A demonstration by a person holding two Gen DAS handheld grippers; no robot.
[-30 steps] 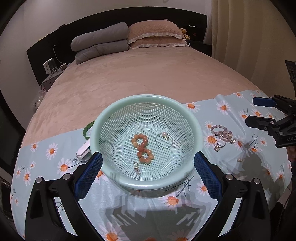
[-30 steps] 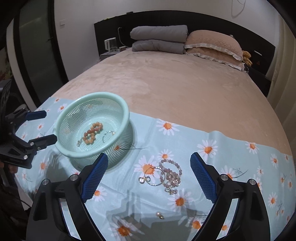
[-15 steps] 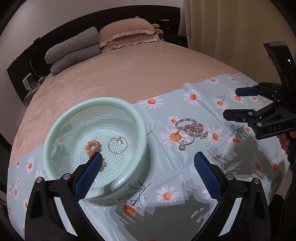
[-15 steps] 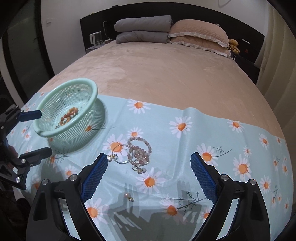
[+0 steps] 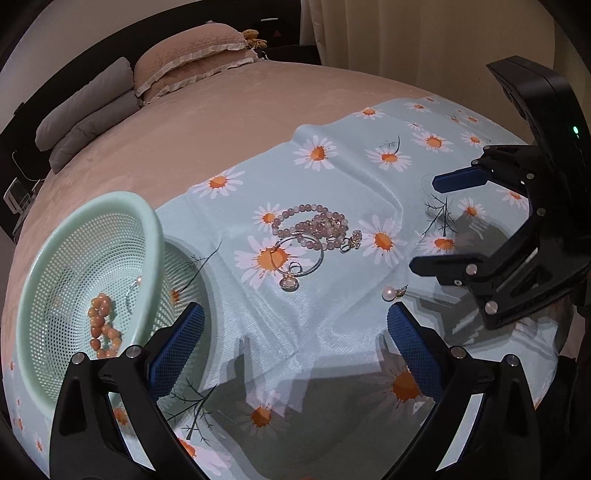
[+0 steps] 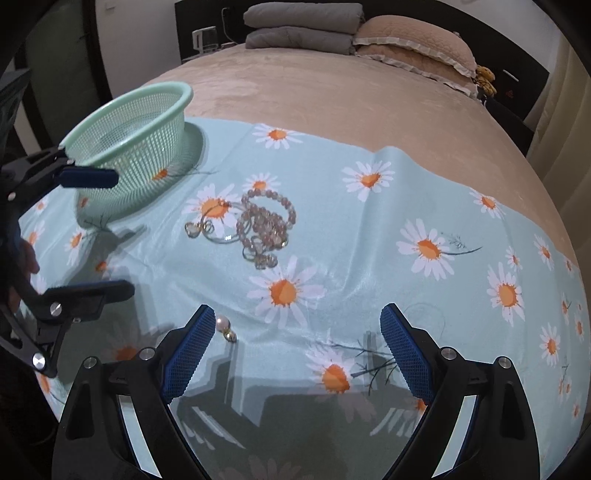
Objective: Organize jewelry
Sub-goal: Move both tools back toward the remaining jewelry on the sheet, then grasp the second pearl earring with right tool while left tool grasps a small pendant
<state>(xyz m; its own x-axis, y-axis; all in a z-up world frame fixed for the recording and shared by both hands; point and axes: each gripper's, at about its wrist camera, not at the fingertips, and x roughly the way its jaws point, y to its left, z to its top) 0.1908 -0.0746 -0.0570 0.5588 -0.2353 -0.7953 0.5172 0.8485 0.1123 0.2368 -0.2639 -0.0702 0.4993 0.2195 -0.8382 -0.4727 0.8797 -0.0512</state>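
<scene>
I hold my left hand-held gripper (image 5: 295,339) and right hand-held gripper (image 6: 297,345) released and empty above the daisy cloth (image 6: 369,229) on the bed (image 5: 229,122). The pink bead bracelet (image 5: 314,225) lies mid-cloth, the pearl earring (image 6: 223,325) just beside my right gripper's left finger, and the orange bracelet (image 5: 101,326) inside the green basket (image 5: 44,251).

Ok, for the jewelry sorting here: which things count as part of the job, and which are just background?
Part of the job:
- green basket, orange bead bracelet inside
- pink bead bracelet
- thin bangle with charm
- pearl earring
- left gripper and right gripper, both open, empty

Just lying about:
- daisy cloth
- pillows
- folded grey blankets
</scene>
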